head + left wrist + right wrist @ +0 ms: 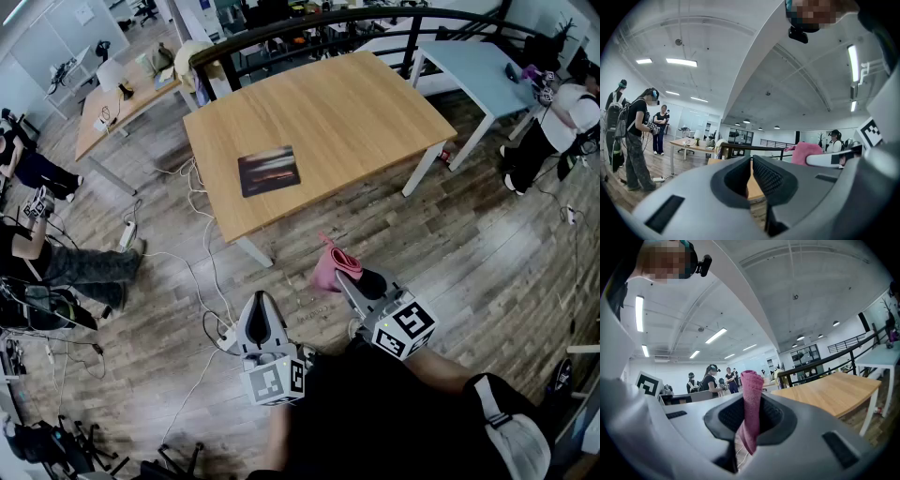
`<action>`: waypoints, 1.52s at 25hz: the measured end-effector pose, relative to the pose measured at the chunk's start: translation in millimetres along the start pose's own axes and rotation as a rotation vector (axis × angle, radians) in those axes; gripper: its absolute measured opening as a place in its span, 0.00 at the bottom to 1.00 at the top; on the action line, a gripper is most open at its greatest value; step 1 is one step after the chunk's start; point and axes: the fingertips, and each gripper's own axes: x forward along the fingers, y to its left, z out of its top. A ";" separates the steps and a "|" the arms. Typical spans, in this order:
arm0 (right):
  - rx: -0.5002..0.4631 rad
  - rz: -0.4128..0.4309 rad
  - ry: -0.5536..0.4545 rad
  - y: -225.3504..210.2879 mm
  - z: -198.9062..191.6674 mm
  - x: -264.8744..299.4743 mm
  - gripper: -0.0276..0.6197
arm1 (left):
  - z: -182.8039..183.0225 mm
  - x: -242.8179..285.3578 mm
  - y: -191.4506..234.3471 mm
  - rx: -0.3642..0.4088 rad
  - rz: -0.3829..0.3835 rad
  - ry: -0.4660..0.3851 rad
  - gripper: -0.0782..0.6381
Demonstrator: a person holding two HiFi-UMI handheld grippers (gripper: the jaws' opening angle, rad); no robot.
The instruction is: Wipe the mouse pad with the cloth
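Cloth (751,401), pink and folded, stands pinched between the jaws of the right gripper (345,276), which hangs over the wooden floor (450,253) just off the tabletop's (356,103) near edge. The left gripper (260,317) hangs beside it, empty, its jaws drawn almost together. The mouse pad (269,170) lies flat near the tabletop's near left edge, well apart from both grippers.

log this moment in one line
stage: before wipe | right gripper: shut on cloth | left gripper: shut, empty | mouse pad: on table, untouched
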 end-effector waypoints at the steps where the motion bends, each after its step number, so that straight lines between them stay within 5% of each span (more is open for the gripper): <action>1: 0.000 0.000 0.000 0.9 -0.3 1.1 0.14 | 0.8 0.3 0.8 -0.002 0.000 0.003 0.15; 27: 0.011 -0.093 0.020 52.0 -24.9 27.7 0.14 | -15.4 -16.2 63.6 -0.046 -0.088 0.049 0.15; 38: 0.022 -0.056 0.018 41.2 -25.1 91.6 0.14 | -19.8 29.0 103.4 -0.033 -0.048 0.065 0.15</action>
